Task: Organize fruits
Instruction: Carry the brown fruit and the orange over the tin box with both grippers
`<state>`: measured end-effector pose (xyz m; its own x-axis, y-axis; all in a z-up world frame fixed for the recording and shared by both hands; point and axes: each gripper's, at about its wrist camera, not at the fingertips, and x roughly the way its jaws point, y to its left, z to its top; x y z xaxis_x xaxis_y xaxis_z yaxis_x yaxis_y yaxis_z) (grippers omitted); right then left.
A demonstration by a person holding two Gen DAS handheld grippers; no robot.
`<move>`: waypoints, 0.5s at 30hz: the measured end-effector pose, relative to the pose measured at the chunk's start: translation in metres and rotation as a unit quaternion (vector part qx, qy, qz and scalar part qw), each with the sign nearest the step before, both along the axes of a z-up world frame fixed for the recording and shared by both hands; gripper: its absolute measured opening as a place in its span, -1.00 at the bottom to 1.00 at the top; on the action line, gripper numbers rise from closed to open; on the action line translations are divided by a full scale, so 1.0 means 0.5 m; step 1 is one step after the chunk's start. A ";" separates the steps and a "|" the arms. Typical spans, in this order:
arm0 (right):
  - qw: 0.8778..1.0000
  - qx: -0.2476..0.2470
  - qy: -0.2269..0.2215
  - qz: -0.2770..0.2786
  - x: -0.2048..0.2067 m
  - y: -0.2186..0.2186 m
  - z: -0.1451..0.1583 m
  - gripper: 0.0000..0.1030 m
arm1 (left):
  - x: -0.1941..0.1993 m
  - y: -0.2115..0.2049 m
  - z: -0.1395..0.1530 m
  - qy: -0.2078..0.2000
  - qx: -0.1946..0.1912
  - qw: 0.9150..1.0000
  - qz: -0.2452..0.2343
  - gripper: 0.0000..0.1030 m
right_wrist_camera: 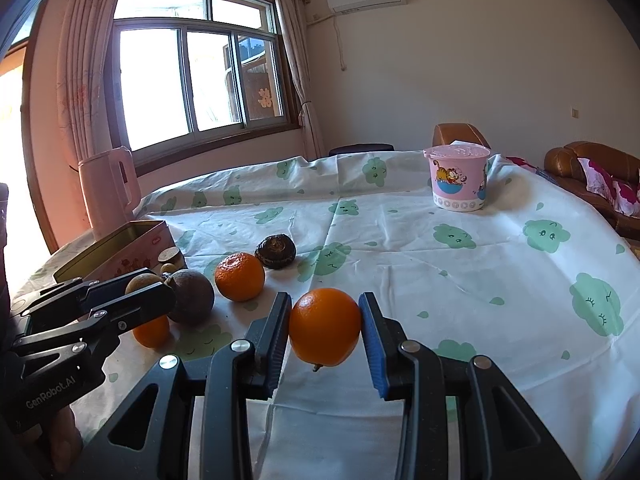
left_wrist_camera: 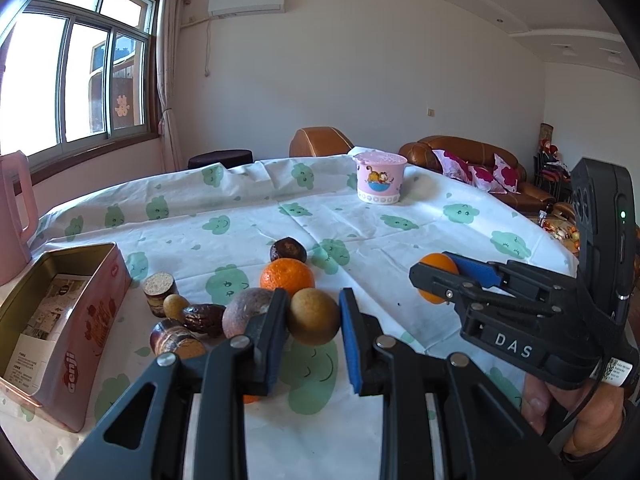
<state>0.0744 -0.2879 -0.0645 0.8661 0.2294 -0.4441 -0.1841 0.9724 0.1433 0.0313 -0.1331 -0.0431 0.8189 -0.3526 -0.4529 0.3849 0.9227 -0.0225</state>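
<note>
My left gripper (left_wrist_camera: 313, 310) is shut on a tan round fruit (left_wrist_camera: 313, 320), pressed between its blue pads. In the right wrist view that gripper (right_wrist_camera: 150, 288) shows at the left with the tan fruit (right_wrist_camera: 138, 281) in it. My right gripper (right_wrist_camera: 325, 312) is shut on an orange (right_wrist_camera: 325, 326); it also shows in the left wrist view (left_wrist_camera: 434, 270) with the orange (left_wrist_camera: 434, 276). On the cloth lie a loose orange (left_wrist_camera: 287, 276), a brown round fruit (left_wrist_camera: 246, 316), a dark wrinkled fruit (left_wrist_camera: 288, 250) and several small brown pieces (left_wrist_camera: 160, 286). A second loose orange (right_wrist_camera: 152, 332) lies under the left gripper.
An open pink tin (left_wrist_camera: 80, 320) with papers inside stands at the left of the table. A pink lidded cartoon cup (left_wrist_camera: 380, 178) stands at the far side, a pink kettle (right_wrist_camera: 106, 192) at the far left edge. A white cloth with green clouds (right_wrist_camera: 480, 280) covers the table.
</note>
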 end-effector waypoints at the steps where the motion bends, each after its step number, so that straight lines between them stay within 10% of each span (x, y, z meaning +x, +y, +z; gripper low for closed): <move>1: 1.000 0.000 -0.003 0.001 -0.002 0.000 0.000 -0.28 | -0.002 0.001 0.001 -0.004 -0.001 1.000 0.001 -0.47; 15: 1.000 -0.014 -0.027 -0.002 -0.014 0.011 0.009 -0.28 | -0.003 0.046 0.018 -0.011 -0.024 0.999 0.027 -0.47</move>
